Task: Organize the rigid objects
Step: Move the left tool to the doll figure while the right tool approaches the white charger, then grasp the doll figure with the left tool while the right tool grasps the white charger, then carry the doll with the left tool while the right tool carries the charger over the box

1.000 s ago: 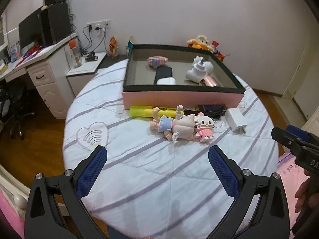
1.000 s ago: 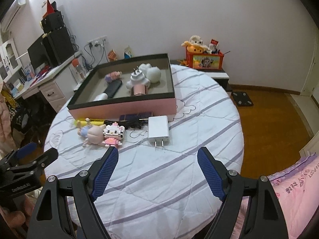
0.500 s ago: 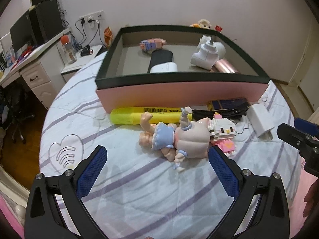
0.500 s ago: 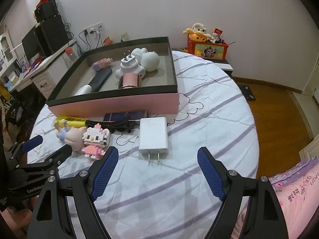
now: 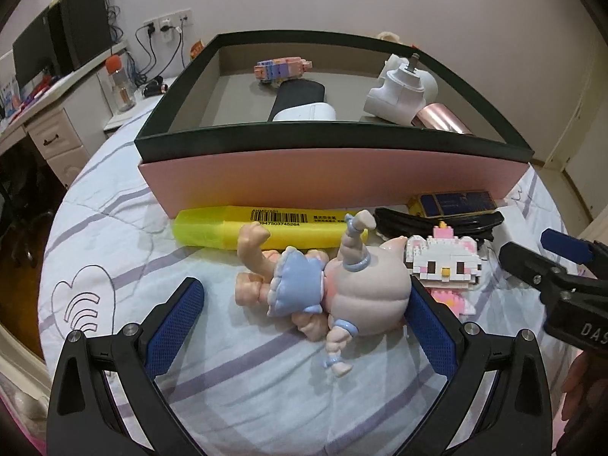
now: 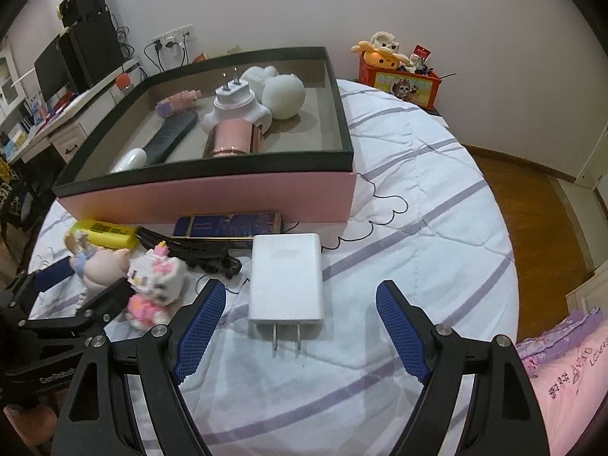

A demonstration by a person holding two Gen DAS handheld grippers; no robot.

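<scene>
Left and right wrist views over a round bed covered by a white quilt with lilac stripes. A pink box with a dark green rim lies on the quilt and already contains a white plug adapter, a rose-gold cylinder, a block-built toy and a dark remote-like bar.

Still outside the box, along its near wall: a yellow highlighter, a doll figurine in a blue dress, a brick-built cat figure, a black clip, a dark blue flat case and a white charger with its prongs toward the camera.

The doll figurine appears to be hard vinyl: light, stiff and smooth, with thin limbs that could catch. The rounded head and torso likely give the firmest hold. The charger is a smooth rigid block, best taken across its flat sides. The brick-built cat figure may shed pieces if squeezed.

The left tool stands wide apart and holds nothing; its right pad touches or nearly touches the doll's head, its left pad is clear of the feet. The right tool is likewise spread wide and empty, straddling the prong end of the charger without contact.
</scene>
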